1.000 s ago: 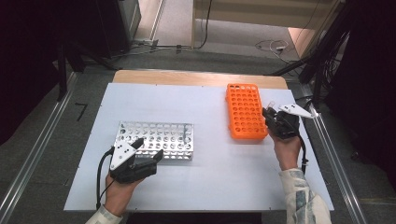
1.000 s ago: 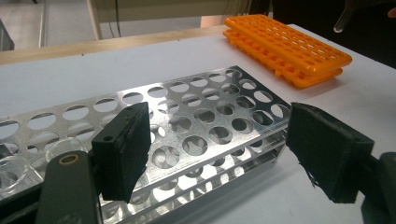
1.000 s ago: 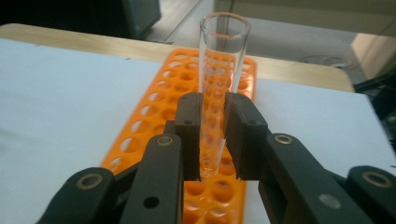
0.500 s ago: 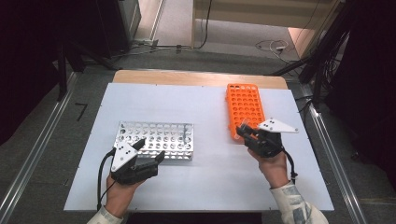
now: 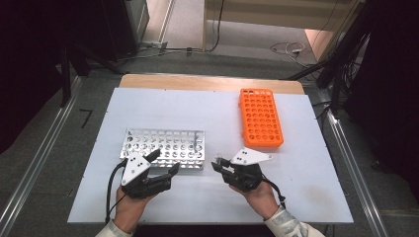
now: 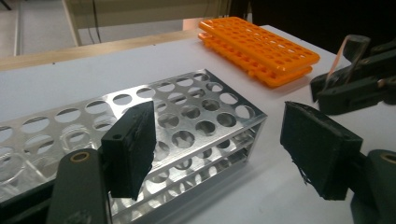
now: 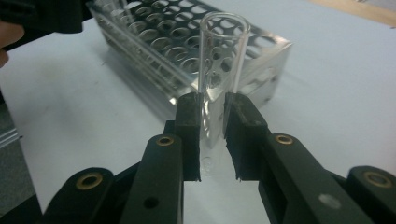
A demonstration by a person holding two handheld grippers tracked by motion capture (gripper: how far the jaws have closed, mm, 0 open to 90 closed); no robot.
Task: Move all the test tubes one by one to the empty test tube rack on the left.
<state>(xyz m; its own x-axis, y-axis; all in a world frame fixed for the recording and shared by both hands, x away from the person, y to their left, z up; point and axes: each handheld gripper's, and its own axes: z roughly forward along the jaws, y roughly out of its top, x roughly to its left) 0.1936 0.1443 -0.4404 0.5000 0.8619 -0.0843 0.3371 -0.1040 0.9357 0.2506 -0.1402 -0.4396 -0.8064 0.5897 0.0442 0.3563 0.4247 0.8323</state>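
A silver metal tube rack (image 5: 165,146) lies left of the table's middle, and an orange rack (image 5: 261,118) lies flat at the back right. My right gripper (image 5: 220,164) is shut on a clear glass test tube (image 7: 219,60), which stands upright between its pads (image 7: 189,126), just off the metal rack's (image 7: 187,46) right end. My left gripper (image 5: 164,161) stands open at the rack's front edge. Its jaws have just been closing a little, with nothing pressed between them. In the left gripper view the rack's corner (image 6: 243,116) lies beyond the jaws, and the tube (image 6: 343,58) shows at the right.
The white board (image 5: 296,197) covers the table, with a wooden strip (image 5: 212,81) at its far edge. Metal rails (image 5: 351,163) run along both sides. Cables lie on the floor behind. The orange rack (image 6: 259,44) is flat and low.
My right gripper has carried the tube from beside the orange rack leftward and toward the person, to the metal rack's right end. The left hand has stayed put.
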